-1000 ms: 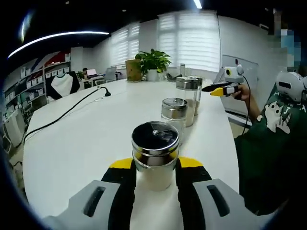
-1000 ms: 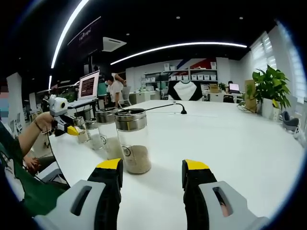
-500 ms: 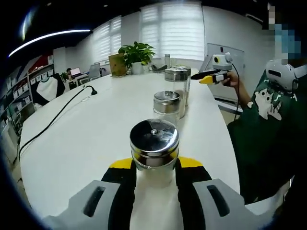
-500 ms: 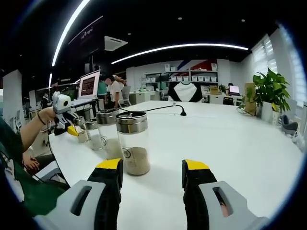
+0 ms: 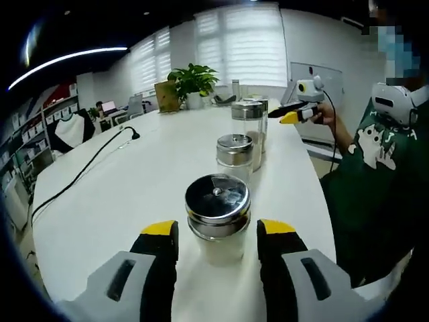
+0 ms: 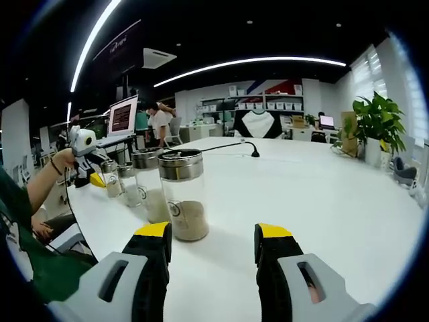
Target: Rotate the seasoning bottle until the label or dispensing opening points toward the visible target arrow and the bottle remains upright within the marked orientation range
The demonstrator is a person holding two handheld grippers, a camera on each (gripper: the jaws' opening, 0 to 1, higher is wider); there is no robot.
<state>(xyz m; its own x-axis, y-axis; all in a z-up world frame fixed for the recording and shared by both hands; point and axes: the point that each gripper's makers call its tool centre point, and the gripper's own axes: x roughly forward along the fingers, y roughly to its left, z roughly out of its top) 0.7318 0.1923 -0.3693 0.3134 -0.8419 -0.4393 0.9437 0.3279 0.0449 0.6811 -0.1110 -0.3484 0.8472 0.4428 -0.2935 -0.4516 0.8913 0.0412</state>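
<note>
Nearest to us in the left gripper view, the seasoning bottle (image 5: pixel 217 225) stands upright on the white table (image 5: pixel 120 194), between the yellow-tipped jaws of our left gripper (image 5: pixel 218 231). The jaws are spread, with a gap showing on each side of the glass, so nothing is clamped. We judge the bottle to be fairly light, rigid and smooth: a glass body with pale seasoning inside and a shiny metal lid (image 5: pixel 217 198). Glass against the jaws could slip and would break if tipped off the table, so we would take it low on the glass wall, below the metal collar, and squeeze only enough to turn it without lifting. No target arrow is visible to us.

Behind it a second shaker (image 5: pixel 234 155) and then a taller jar (image 5: pixel 249 127) stand in a row. Our right gripper (image 6: pixel 211 241) hangs apart over bare table, jaws parted and holding nothing, with the tall jar just left of it. Farther off lie a black cable (image 5: pixel 87 164) and a potted plant (image 5: pixel 191 84).
</note>
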